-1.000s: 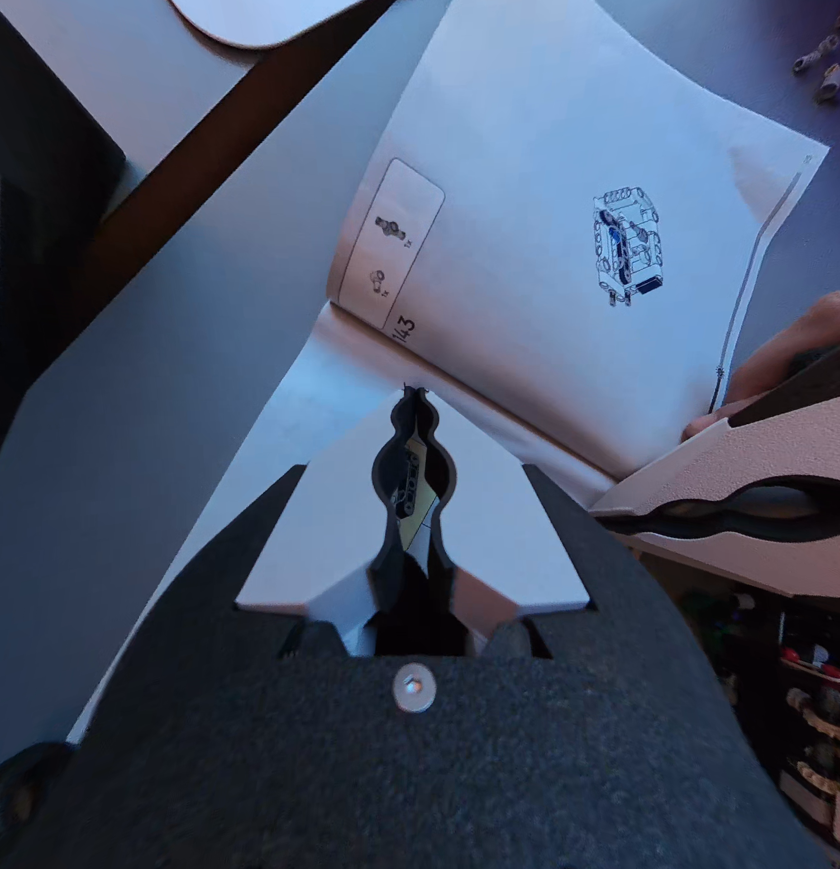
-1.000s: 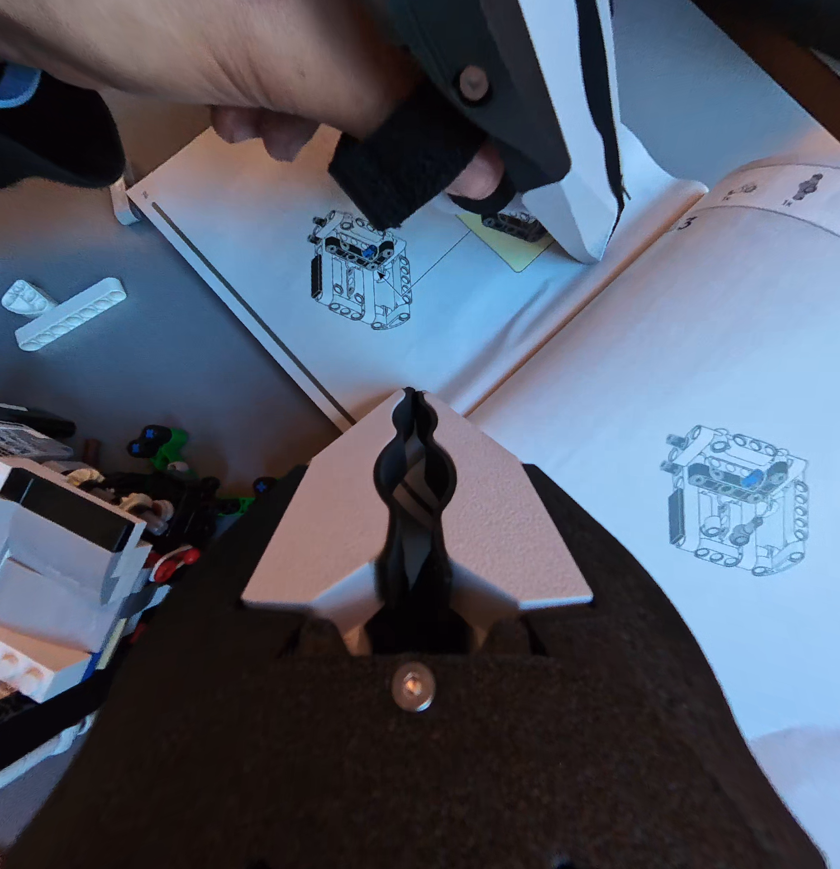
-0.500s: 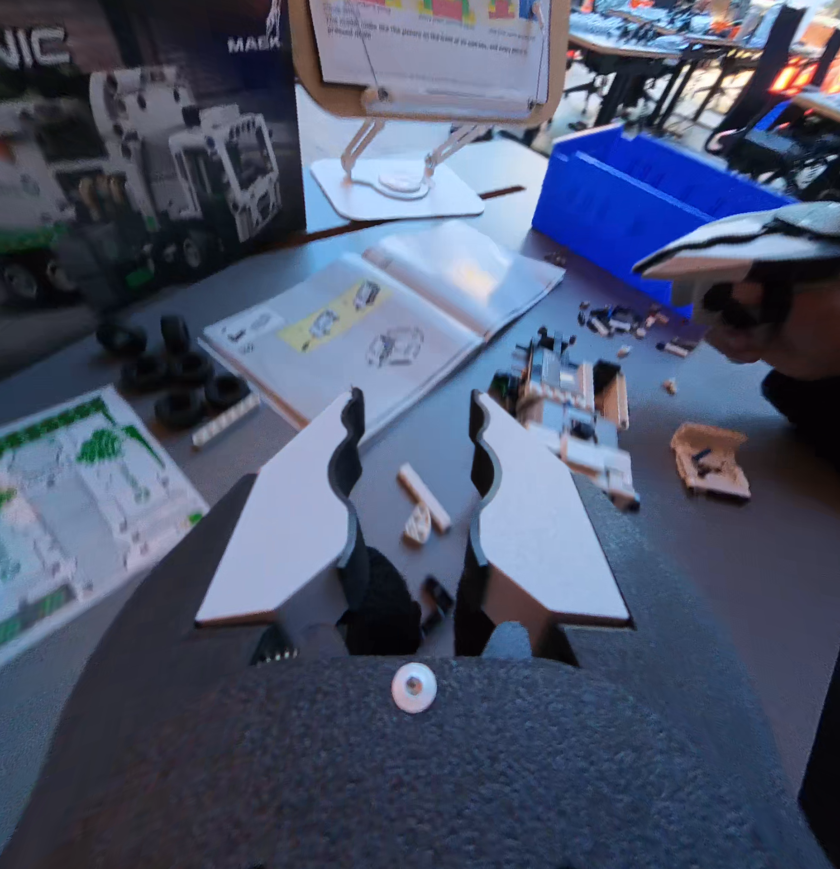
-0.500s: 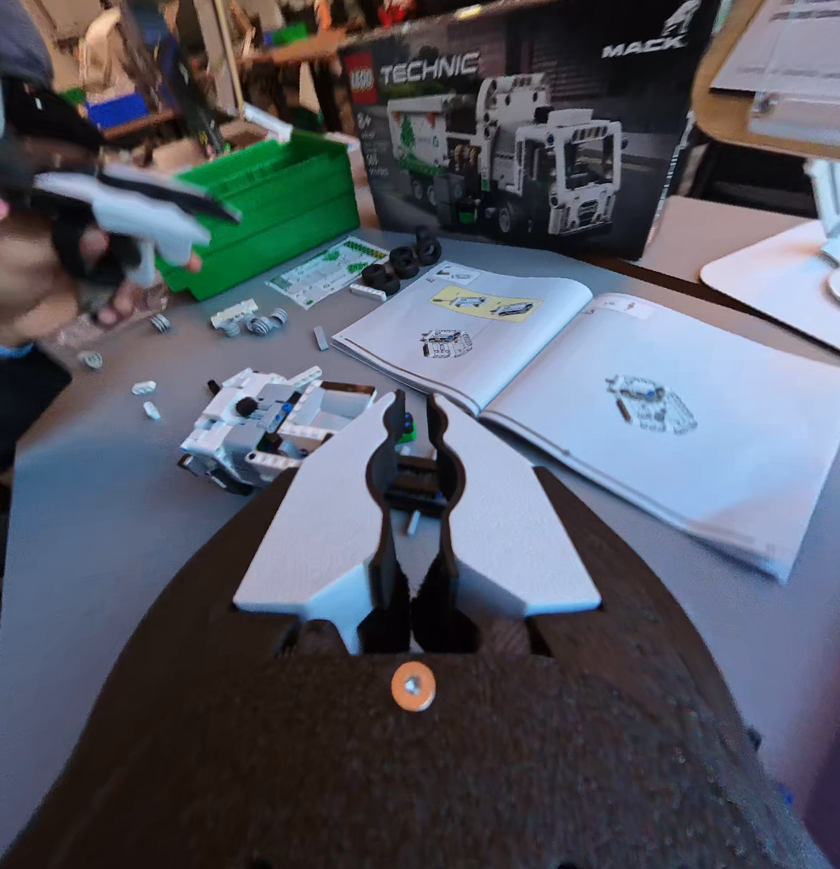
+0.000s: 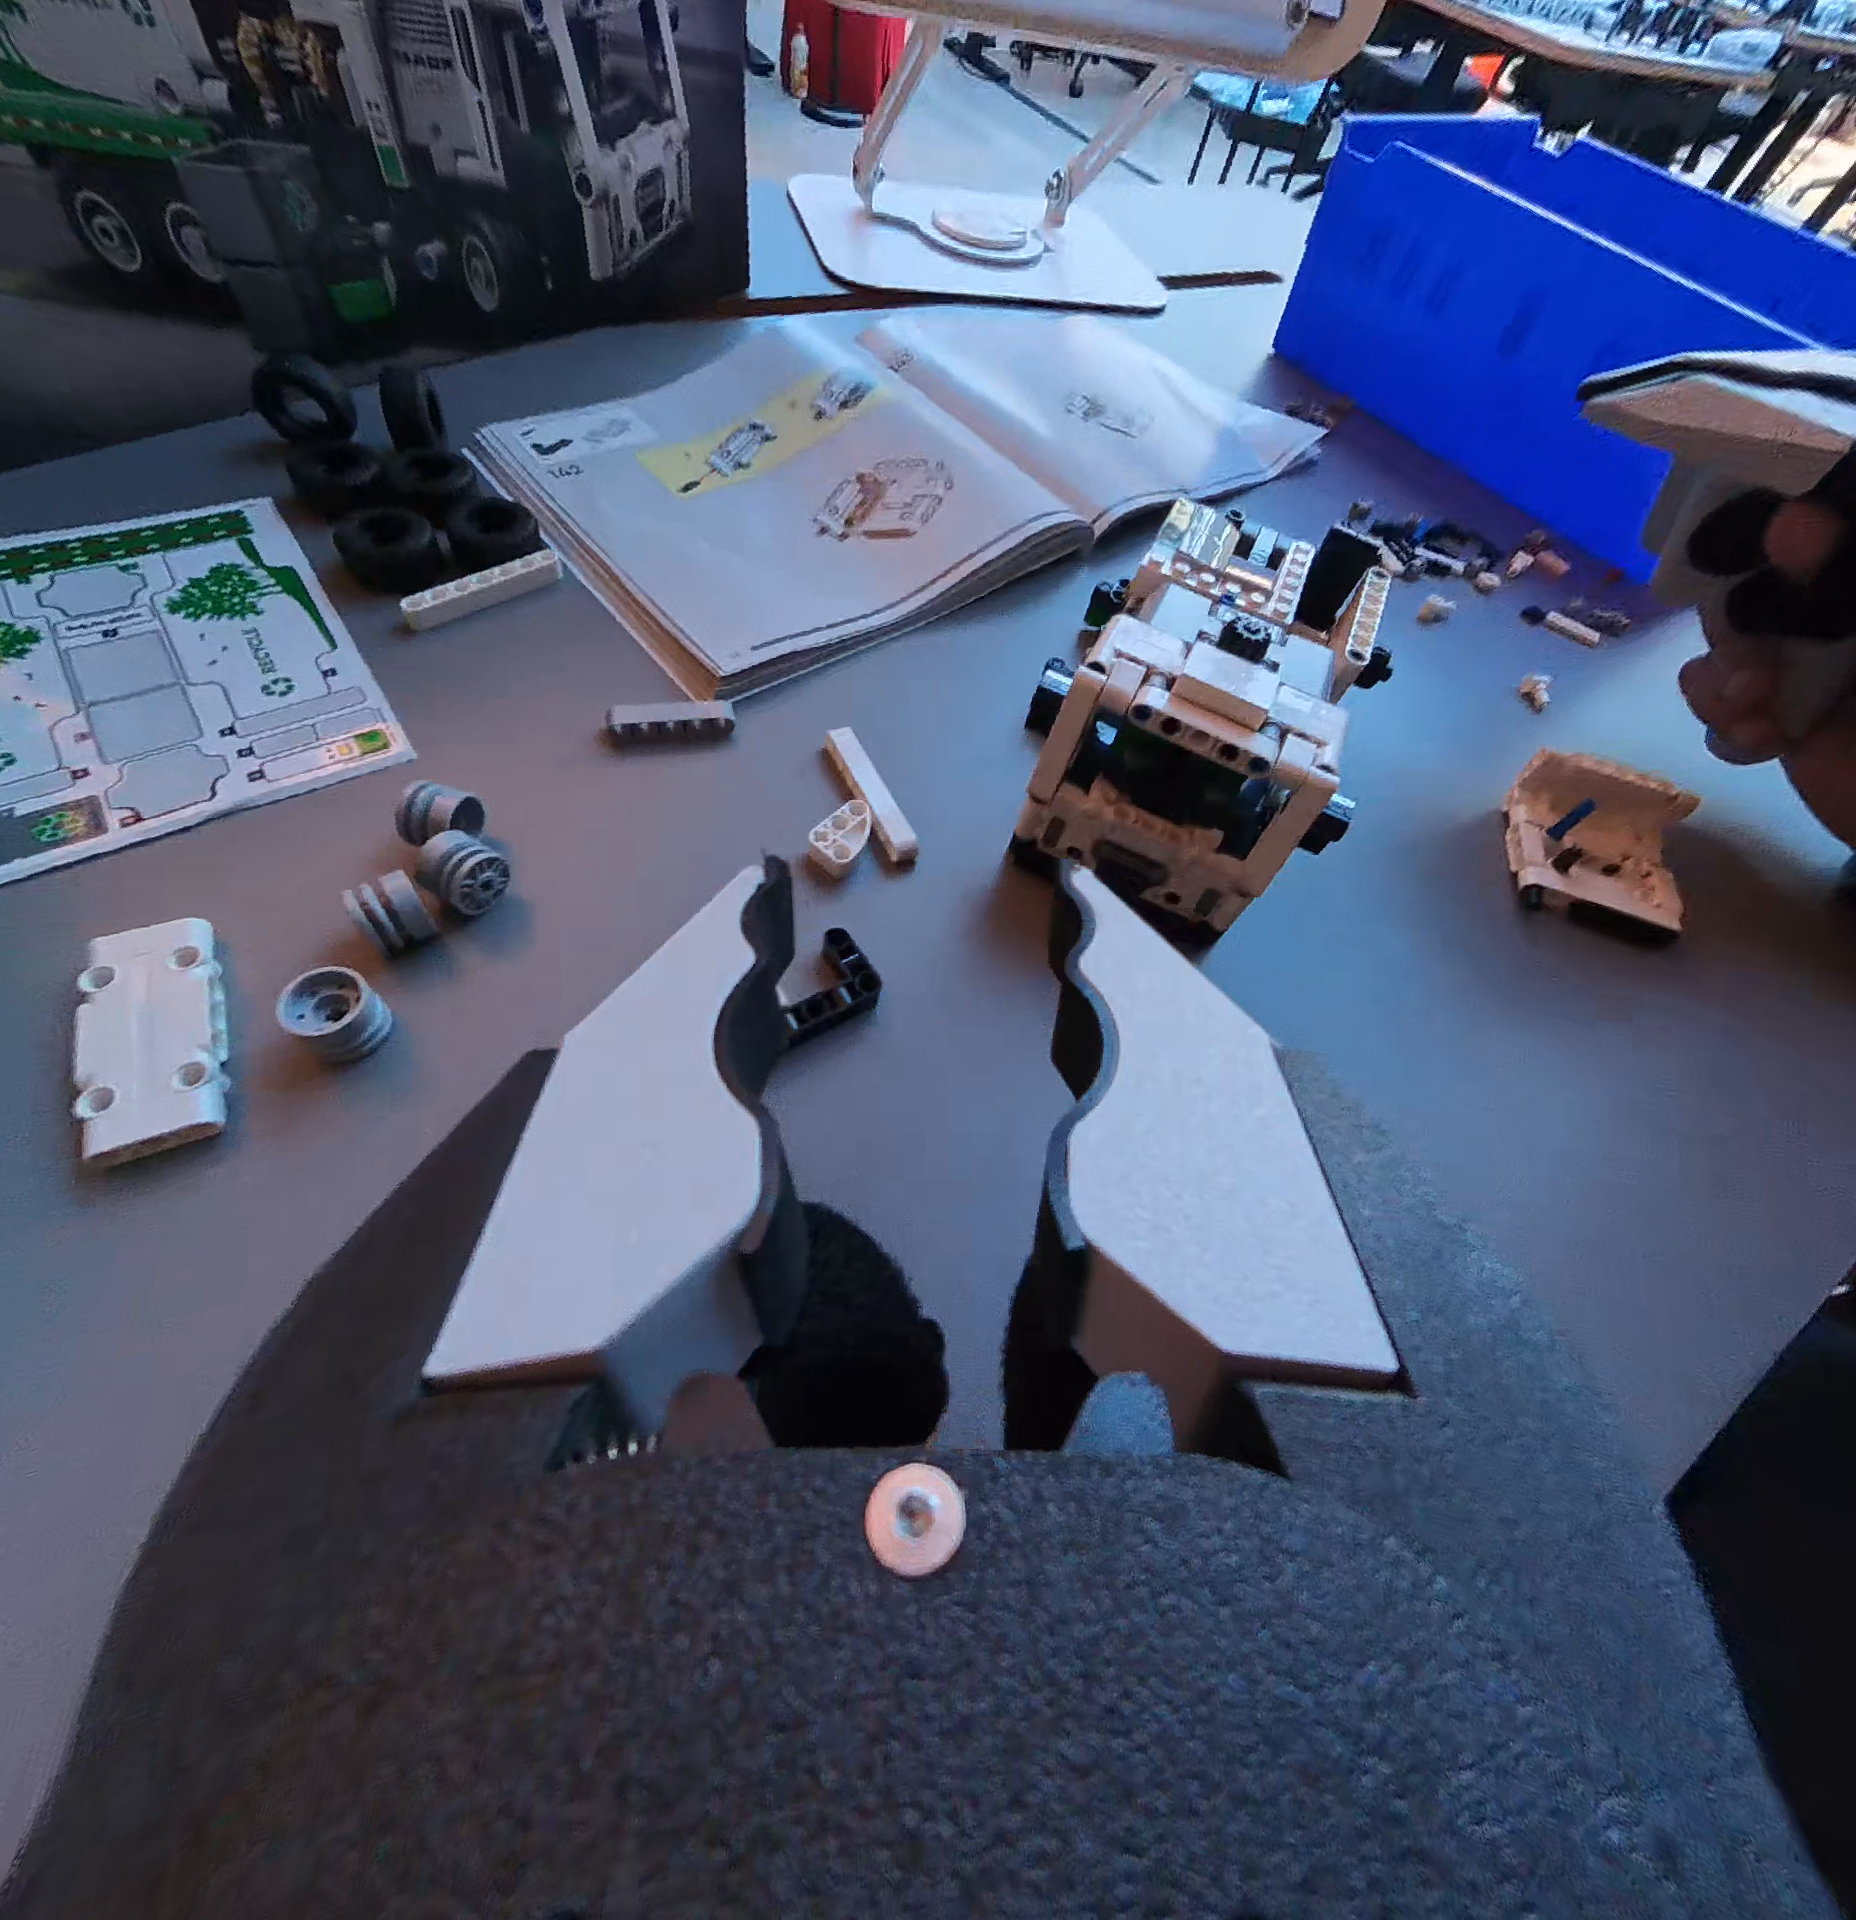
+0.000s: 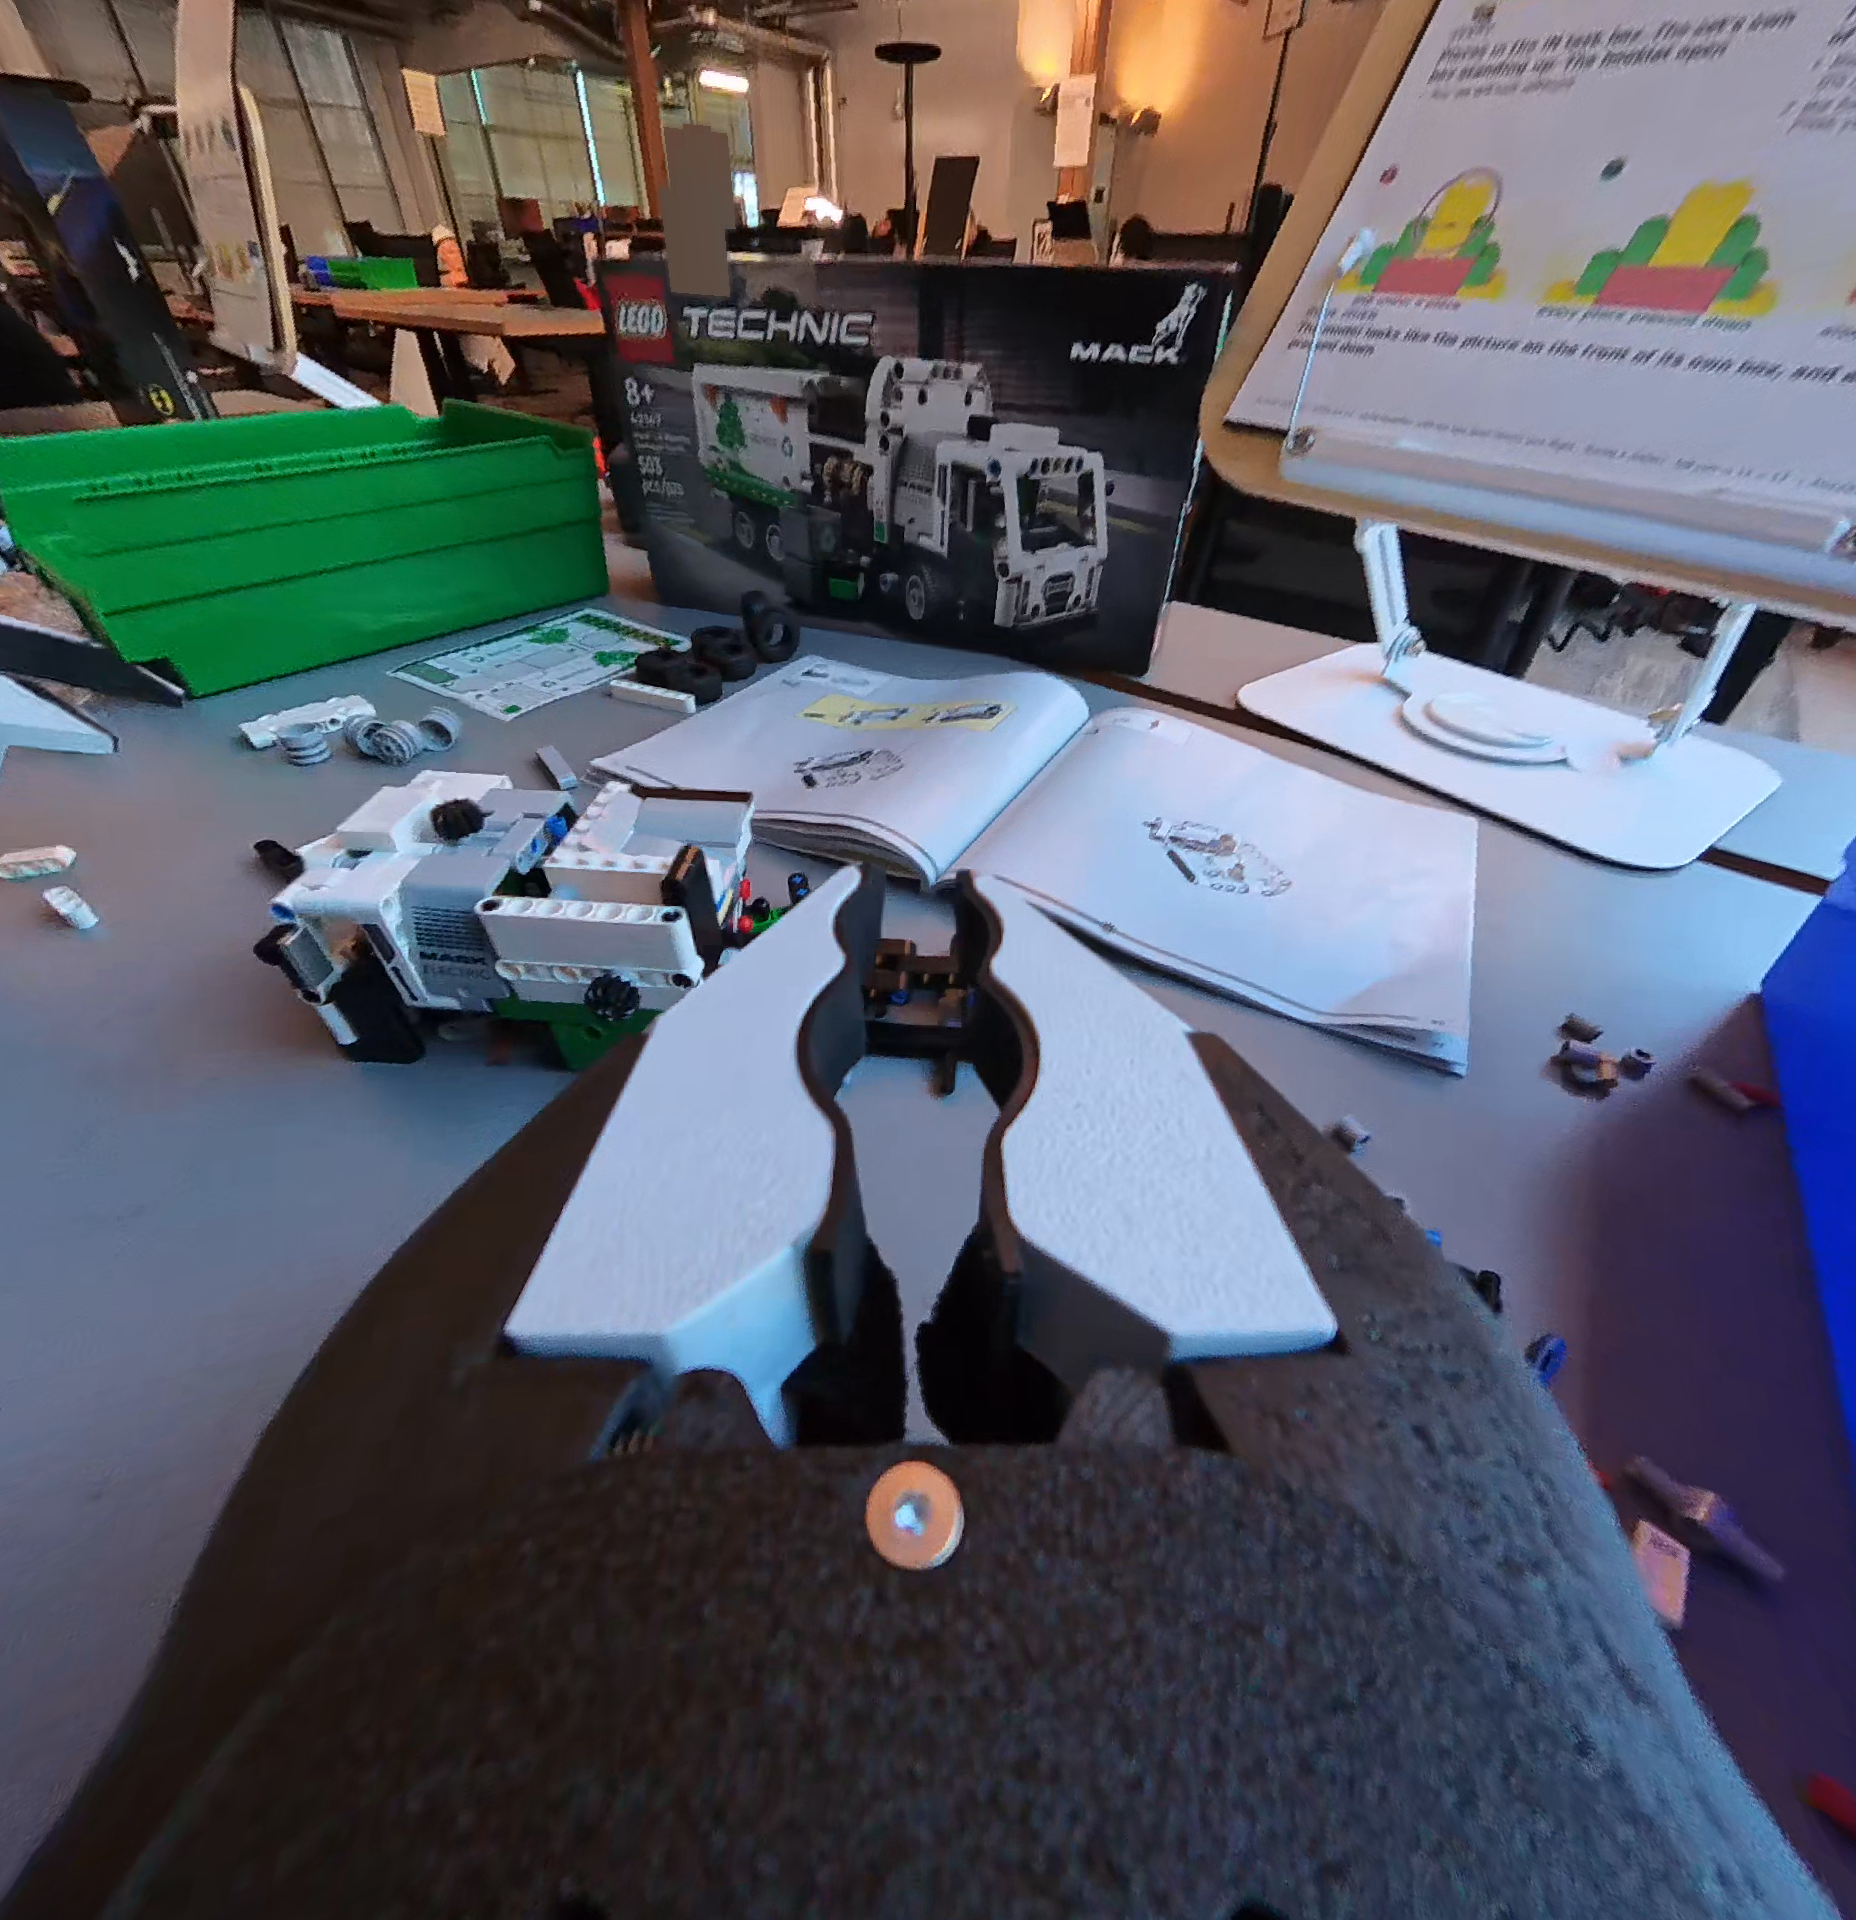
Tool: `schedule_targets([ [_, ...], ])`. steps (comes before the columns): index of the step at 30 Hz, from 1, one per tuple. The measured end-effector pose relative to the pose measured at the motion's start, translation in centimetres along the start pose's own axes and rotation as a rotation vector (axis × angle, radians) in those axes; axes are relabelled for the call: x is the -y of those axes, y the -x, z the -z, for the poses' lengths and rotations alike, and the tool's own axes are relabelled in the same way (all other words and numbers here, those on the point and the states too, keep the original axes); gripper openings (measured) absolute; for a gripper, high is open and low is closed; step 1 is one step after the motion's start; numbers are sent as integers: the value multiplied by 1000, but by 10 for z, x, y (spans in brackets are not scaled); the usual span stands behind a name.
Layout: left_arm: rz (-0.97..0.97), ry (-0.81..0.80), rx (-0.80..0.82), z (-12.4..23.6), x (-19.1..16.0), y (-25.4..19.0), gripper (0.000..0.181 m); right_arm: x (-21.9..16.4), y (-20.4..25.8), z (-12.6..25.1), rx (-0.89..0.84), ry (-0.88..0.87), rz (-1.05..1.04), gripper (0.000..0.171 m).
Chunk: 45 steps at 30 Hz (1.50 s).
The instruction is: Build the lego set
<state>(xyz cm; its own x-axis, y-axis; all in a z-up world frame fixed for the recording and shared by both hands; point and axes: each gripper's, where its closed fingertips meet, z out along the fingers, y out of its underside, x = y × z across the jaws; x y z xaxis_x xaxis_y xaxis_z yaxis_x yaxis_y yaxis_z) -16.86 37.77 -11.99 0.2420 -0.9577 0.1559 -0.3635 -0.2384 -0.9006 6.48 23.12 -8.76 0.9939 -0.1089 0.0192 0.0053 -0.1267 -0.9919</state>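
Note:
The partly built white lego truck (image 5: 1184, 748) stands on the grey table in front of the open instruction booklet (image 5: 851, 488). My left gripper (image 5: 919, 883) is open and empty, low over the table, with a black L-shaped piece (image 5: 836, 987) between its fingers and the truck just beyond its right tip. A white beam (image 5: 872, 795) and a small white piece (image 5: 839, 831) lie ahead. My right gripper (image 6: 916, 894) is open by a narrow gap and empty, to the right of the truck (image 6: 508, 914), with black parts (image 6: 913, 987) behind its tips. It also shows, hand-held, in the left wrist view (image 5: 1755, 447).
A blue bin (image 5: 1578, 312) stands at the right, a green bin (image 6: 300, 530) at the far left. The set's box (image 6: 903, 447) and a sheet stand (image 6: 1506, 748) are at the back. Tyres (image 5: 384, 488), grey hubs (image 5: 425, 883), a sticker sheet (image 5: 145, 675) and a white panel (image 5: 150, 1039) lie left. About 30 centimetres separates my left fingertips from my right.
Both grippers were shut close over the booklet pages a second ago. They have pulled back and up from the booklet and opened; the left has opened wider since half a second ago.

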Motion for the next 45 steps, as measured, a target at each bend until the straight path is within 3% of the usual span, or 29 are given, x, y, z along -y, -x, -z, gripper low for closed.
schedule_targets([
  [5, -34, 16, -8, 5, 3, 1, 44, -9, 6, 0, 21, 34, -23, 12],
  [14, -139, -106, -148, -18, 27, -59, 41, -50, -78, 56, -351, 370, -56, 16],
  [17, -166, -113, -210, -30, 25, -84, 39, -72, -92, 52, -370, 481, -91, 25],
  [21, -168, -116, -263, -39, 23, -103, 38, -84, -109, 34, -371, 539, -144, 25],
  [30, -153, -135, -274, -42, 37, -101, 36, -105, -137, 25, -501, 661, -126, 17],
  [41, -168, -109, -336, -49, 36, -108, 36, -95, -127, 23, -447, 653, -80, 5],
  [45, -164, -108, -329, -45, 35, -106, 36, -69, -45, 36, -78, 609, 33, 5],
])
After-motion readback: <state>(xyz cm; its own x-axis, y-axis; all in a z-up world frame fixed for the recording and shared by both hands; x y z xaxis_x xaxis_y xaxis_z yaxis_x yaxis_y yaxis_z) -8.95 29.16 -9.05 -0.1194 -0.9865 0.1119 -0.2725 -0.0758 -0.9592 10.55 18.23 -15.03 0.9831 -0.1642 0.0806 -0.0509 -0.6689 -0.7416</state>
